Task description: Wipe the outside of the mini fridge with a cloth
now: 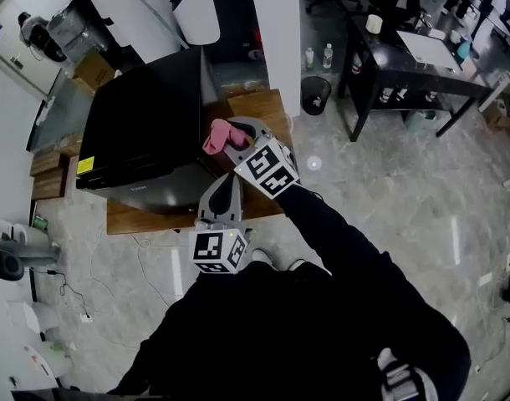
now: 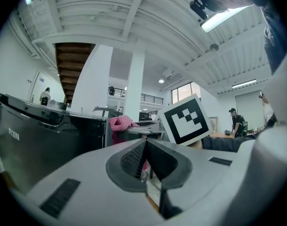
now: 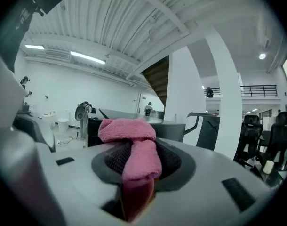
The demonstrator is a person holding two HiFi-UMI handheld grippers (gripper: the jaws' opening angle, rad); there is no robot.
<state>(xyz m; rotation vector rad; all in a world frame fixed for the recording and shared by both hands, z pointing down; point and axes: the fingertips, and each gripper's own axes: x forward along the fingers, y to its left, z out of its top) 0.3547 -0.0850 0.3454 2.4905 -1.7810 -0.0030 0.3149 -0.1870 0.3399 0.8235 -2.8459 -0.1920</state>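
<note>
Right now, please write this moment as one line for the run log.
right gripper: shut on pink cloth | cloth: beside mini fridge, contact unclear | left gripper: shut, empty

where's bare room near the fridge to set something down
Bare: the mini fridge top, the wooden stand right of it, the tiled floor beyond. Crowded: the fridge's near right corner, where the right claw holds the pink cloth by the left claw.

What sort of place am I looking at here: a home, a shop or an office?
Most likely an open-plan office or lab. A black desk carries papers, office chairs stand nearby, and a railed upper gallery overlooks the large hall.
</note>
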